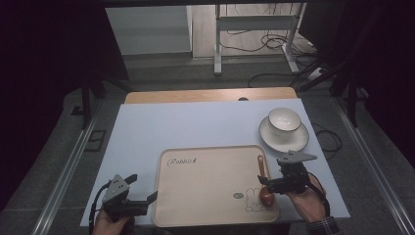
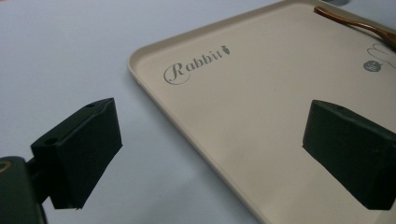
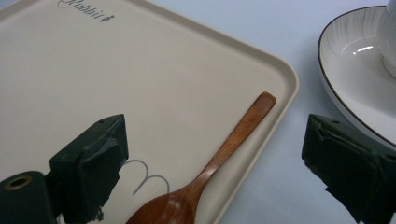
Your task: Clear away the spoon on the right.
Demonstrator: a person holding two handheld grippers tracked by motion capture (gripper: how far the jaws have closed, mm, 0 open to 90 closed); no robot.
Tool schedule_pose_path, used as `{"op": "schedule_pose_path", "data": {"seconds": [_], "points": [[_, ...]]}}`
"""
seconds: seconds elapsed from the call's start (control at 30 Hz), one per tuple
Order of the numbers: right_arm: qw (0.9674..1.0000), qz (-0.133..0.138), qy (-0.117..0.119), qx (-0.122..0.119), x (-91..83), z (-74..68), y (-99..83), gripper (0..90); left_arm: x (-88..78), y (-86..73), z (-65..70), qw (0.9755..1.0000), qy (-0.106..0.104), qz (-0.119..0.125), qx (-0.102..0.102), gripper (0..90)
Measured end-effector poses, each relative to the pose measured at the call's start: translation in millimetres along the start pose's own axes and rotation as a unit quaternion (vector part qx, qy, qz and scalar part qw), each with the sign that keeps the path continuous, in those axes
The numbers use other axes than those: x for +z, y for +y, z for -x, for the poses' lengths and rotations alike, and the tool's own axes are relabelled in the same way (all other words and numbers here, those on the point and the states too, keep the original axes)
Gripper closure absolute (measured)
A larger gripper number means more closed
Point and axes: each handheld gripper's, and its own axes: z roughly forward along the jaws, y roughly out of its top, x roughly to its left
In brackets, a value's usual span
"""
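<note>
While R tongs gape, spoon lies loose.

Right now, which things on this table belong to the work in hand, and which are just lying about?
In hand: brown wooden spoon; beige rectangular tray it lies in; open right gripper over it.
Lying about: white bowl on white plate; left gripper, open, holding nothing.

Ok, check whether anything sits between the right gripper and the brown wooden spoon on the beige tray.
Nothing visible stands in the way. The right gripper is open just above the brown wooden spoon, which lies along the right edge of the beige tray. The white plate with the bowl sits apart, off to the side on the table.
</note>
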Motion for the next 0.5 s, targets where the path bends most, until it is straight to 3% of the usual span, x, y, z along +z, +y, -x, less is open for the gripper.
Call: {"op": "schedule_pose_path", "data": {"seconds": [0.5], "points": [[0.9998,0.014,-0.011,0.004,-17.1,1.4,-12.9,0.0,0.4,0.0,-0.4,1.0,0.002,0.001,-0.005,4.3]]}}
